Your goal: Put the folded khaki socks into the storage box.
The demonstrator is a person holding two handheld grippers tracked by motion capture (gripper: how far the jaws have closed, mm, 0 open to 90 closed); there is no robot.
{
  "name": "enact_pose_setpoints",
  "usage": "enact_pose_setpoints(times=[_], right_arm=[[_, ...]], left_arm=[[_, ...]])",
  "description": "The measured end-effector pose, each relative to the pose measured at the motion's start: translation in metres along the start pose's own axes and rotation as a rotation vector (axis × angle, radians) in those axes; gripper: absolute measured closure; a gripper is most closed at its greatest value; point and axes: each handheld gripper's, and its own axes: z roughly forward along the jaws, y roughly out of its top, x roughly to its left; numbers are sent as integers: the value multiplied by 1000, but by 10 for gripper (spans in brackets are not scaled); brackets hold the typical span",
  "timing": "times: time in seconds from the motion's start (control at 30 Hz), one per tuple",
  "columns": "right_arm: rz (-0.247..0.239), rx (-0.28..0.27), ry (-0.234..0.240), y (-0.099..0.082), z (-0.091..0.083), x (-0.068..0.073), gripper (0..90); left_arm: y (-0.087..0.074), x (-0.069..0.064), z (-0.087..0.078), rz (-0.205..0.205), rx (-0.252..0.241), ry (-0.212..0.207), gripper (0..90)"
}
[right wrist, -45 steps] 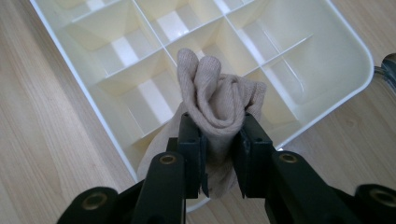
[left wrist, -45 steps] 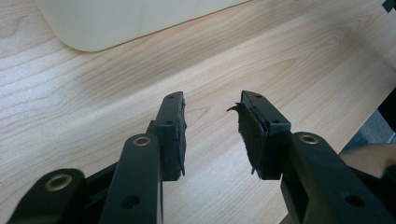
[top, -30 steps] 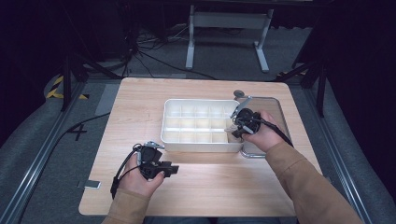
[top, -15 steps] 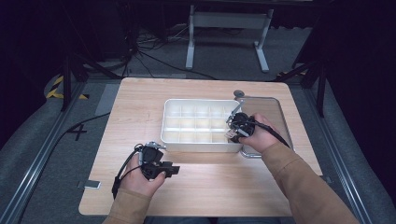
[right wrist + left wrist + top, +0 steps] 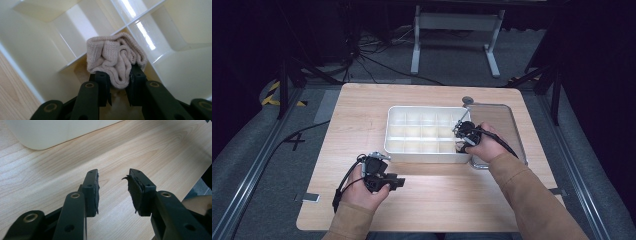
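Here, right tool (image 5: 117, 86) pinches sock (image 5: 115, 56) inside divided box (image 5: 32, 42).

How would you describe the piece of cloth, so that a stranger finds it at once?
On the wooden table stands a white divided box. At its right end, the right gripper holds a bunched beige knit cloth over a compartment. It is the one soft, ribbed thing there.

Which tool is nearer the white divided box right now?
Right. The right tool reaches into the divided box at its right end, gripping a bunched beige cloth. The left tool sits open over the table, in front of the box's near wall.
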Motion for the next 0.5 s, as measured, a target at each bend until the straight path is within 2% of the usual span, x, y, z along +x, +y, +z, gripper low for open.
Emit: enact_pose_setpoints(times=[0.27, 0.33, 0.4, 0.43, 0.5], right_arm=[[-38, -32, -22, -5, -8, 6, 682], [-36, -33, -41, -5, -13, 7, 648], [-20, -38, -25, -5, -17, 7, 589], [-13, -45, -13, -6, -19, 7, 594], [-16, -51, -20, -7, -26, 8, 591]], left_arm=[[1, 1, 2, -5, 5, 2, 609], [1, 1, 4, -10, 3, 1, 609], [1, 1, 3, -2, 10, 0, 609], [1, 1, 3, -1, 9, -2, 609], [1, 1, 3, 0, 8, -1, 608]])
